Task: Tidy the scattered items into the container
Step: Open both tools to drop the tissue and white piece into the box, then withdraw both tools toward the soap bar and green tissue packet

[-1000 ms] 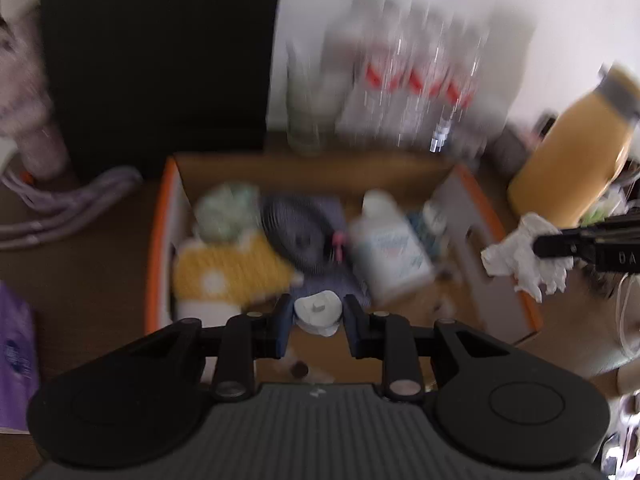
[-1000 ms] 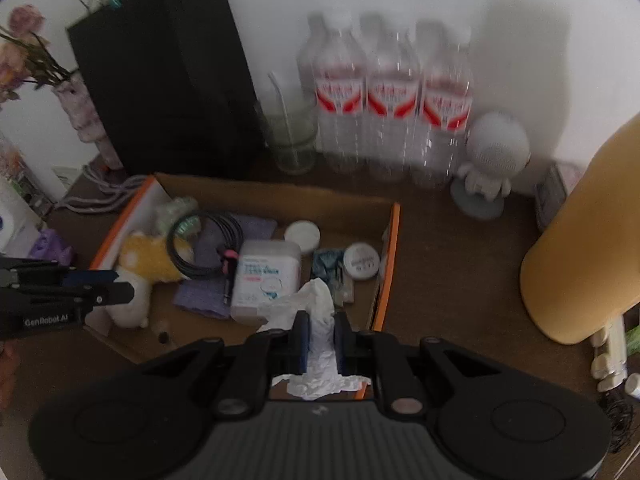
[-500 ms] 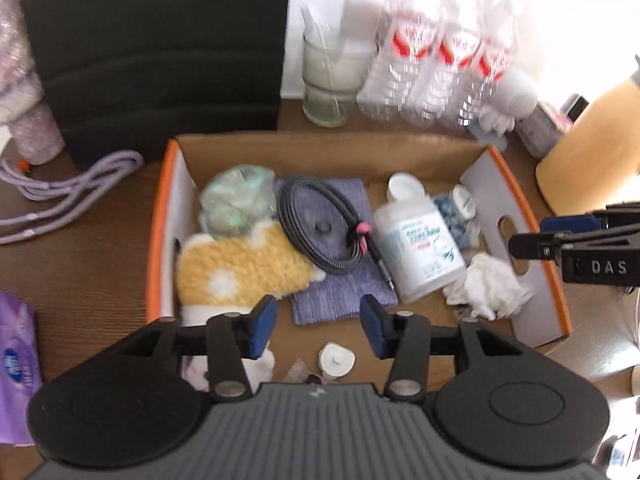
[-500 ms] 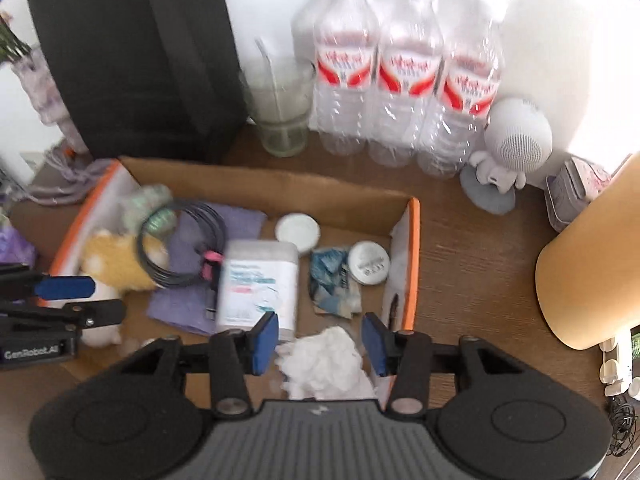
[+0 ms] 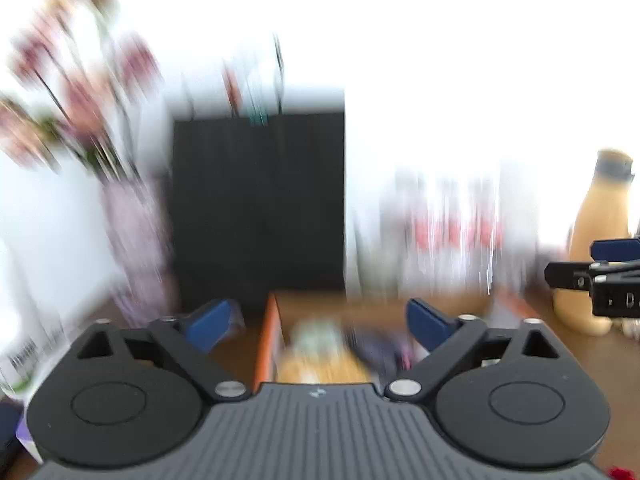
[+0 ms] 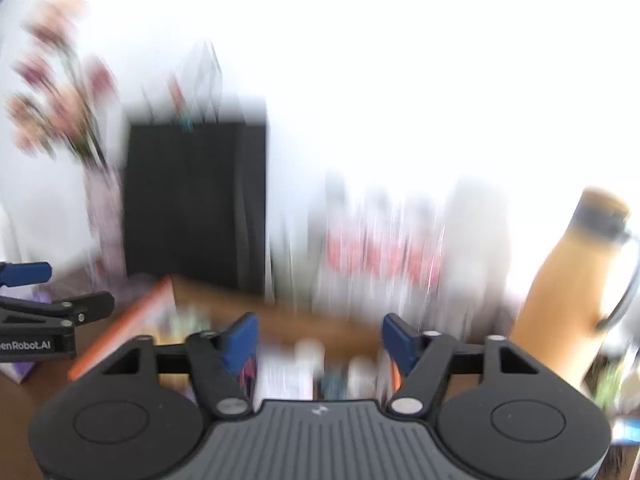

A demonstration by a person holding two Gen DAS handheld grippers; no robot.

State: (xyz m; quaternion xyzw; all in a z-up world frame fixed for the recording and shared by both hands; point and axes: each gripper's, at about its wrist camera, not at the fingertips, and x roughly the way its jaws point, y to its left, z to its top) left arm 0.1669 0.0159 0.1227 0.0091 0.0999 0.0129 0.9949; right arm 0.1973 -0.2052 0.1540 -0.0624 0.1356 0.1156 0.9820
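Hovering over cardboard box [image 5: 269, 332], both claws empty.
Left gripper [image 5: 318, 320] and right gripper [image 6: 318, 338] spread wide; box light, grab orange rim.

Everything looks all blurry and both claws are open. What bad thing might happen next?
The left claw and right claw are open, empty and swinging fast, so the picture smears. A careless swing might knock over the tall yellow bottle beside the right claw, or the water bottles behind the box.
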